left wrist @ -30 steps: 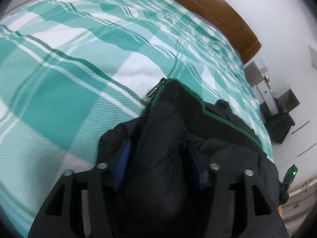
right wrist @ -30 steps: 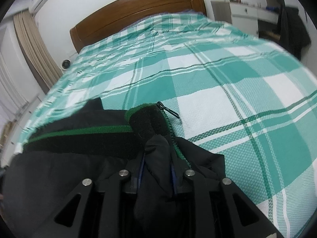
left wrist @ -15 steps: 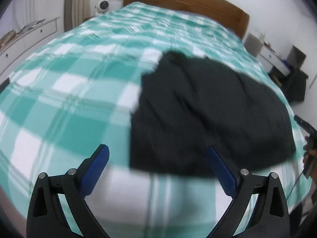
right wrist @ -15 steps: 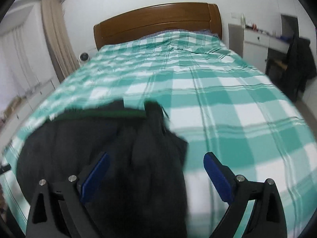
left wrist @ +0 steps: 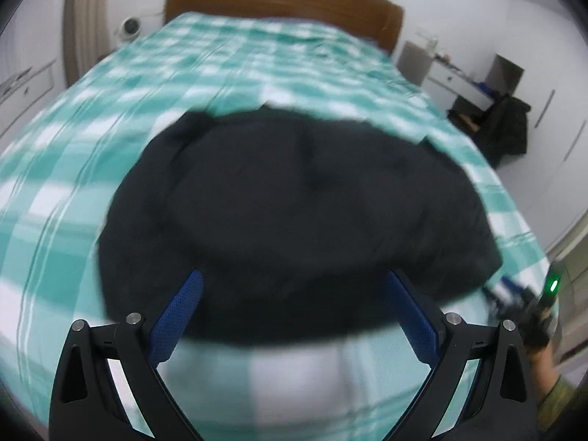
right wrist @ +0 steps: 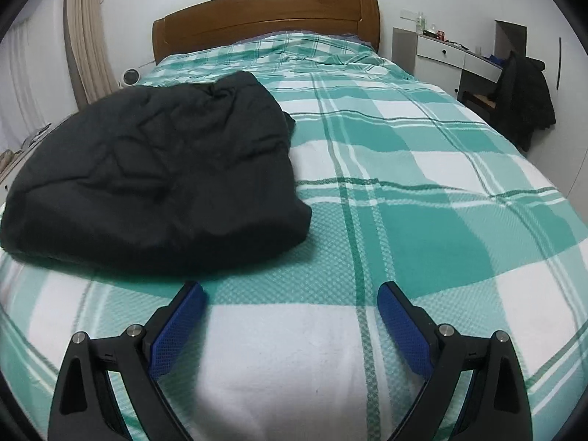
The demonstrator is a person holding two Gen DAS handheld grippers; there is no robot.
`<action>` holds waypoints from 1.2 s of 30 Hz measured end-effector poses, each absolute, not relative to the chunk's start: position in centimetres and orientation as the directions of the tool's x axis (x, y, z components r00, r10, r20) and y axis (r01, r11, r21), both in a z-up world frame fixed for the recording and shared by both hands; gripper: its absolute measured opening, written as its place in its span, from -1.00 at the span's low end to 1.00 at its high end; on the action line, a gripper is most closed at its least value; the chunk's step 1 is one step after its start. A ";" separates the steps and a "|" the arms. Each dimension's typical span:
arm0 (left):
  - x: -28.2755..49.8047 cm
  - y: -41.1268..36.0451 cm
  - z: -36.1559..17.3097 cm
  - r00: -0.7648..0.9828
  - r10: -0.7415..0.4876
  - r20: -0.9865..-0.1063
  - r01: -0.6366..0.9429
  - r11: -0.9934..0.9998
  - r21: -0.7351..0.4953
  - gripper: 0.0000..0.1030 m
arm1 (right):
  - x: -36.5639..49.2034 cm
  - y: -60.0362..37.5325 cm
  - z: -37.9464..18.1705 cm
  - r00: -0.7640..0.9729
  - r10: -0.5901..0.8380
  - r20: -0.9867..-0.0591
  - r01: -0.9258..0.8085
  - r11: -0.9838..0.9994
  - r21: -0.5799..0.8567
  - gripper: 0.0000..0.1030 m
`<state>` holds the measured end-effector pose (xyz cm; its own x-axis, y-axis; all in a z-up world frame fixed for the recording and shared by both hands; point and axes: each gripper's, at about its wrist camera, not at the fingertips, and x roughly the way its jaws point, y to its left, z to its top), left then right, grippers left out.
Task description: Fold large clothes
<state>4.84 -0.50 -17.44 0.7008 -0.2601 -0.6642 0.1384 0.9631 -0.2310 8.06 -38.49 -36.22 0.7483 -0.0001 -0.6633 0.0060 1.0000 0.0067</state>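
Black puffy jacket (right wrist: 154, 176) in a rounded fold on green-checked woven bedspread (right wrist: 422, 198); left gripper (left wrist: 294, 290) spread empty, right gripper (right wrist: 290, 301) opening, empty.

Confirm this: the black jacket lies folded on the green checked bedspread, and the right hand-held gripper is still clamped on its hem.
Wrong on the grip. The right wrist view shows the right hand-held gripper opening, nothing between its blue pads, apart from the black jacket. The jacket does lie folded on the green checked bedspread.

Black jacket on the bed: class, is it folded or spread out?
Folded: the black jacket lies as one compact bundle on the bed, no sleeves spread.
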 end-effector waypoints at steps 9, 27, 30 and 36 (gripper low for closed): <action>20.0 -6.8 -16.5 0.649 -0.216 -0.729 0.134 0.976 -0.170 0.93 | 8.0 -38.5 -37.0 0.756 0.005 -0.654 0.000 1.000 0.009 1.00; 15.2 -6.6 -19.1 0.588 -0.287 -0.756 0.232 0.955 -0.182 0.92 | 7.4 -38.5 -37.0 0.765 0.016 -0.643 -0.004 1.000 0.020 1.00; 14.6 -7.0 -21.2 0.572 -0.270 -0.775 0.255 0.956 -0.146 0.95 | 7.4 -38.5 -37.0 0.765 0.015 -0.644 -0.004 1.000 0.020 1.00; 15.5 -7.8 -23.0 0.583 -0.237 -0.777 0.235 0.965 -0.118 0.99 | 7.5 -38.5 -37.0 0.764 0.010 -0.645 0.000 1.000 0.016 1.00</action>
<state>15.50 -7.84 -22.97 0.5834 -0.2372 -0.7768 0.2348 0.9648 -0.1183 7.45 -38.47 -37.02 0.7640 0.0103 -0.6451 0.0004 0.9999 0.0165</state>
